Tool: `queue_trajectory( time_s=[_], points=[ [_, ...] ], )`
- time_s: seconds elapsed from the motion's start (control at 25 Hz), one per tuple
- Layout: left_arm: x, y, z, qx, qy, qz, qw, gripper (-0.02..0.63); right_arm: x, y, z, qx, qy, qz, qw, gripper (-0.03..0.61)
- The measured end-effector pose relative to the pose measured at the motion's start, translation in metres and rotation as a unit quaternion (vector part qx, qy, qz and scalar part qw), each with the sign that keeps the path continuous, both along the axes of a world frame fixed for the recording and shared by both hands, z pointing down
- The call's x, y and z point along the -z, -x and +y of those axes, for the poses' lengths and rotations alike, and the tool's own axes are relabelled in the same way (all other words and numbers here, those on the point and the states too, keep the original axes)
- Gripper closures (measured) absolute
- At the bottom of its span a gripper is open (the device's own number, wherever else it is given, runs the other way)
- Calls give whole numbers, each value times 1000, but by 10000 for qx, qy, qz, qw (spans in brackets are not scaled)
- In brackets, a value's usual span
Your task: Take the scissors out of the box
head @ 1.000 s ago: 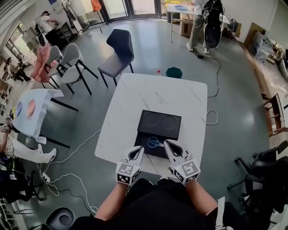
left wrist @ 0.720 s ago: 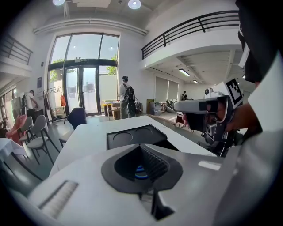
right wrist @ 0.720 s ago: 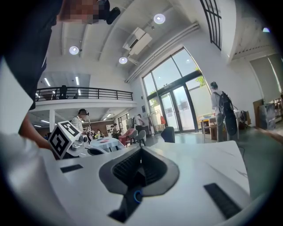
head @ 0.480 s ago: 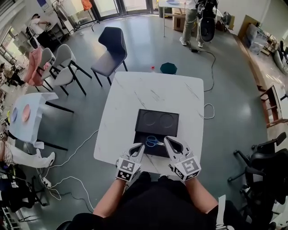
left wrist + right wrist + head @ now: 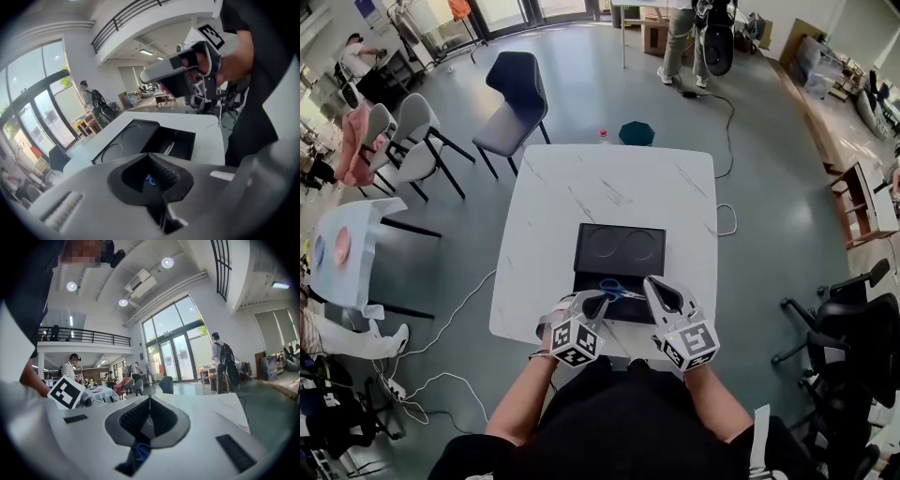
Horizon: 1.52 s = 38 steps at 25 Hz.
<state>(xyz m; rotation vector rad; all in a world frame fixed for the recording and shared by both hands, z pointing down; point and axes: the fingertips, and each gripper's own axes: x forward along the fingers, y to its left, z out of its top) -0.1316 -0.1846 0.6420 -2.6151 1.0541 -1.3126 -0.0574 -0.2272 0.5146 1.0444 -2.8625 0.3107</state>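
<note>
Closed on nothing at the left tool point(image 5: 598, 299), tipped down over the near edge of the box point(image 5: 619, 246); likewise closed, empty, at the right tool point(image 5: 650, 282). Just ahead between both tips, inside the box on the table point(image 5: 609, 183): scissors point(image 5: 620, 290), seemingly crosswise, nearer left.

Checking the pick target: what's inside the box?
Blue-handled scissors lie in the box's open half. The left gripper and right gripper overlap its near corners, so what else lies there cannot be seen.
</note>
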Motion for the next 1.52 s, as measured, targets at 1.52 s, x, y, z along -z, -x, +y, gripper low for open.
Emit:
queue_trajectory(
  time_s=[1.52],
  points=[
    [-125, -5, -11, -2051, 1495, -2226, 9413, 518, -27, -36, -5, -614, 387, -56, 9973, 571]
  ],
)
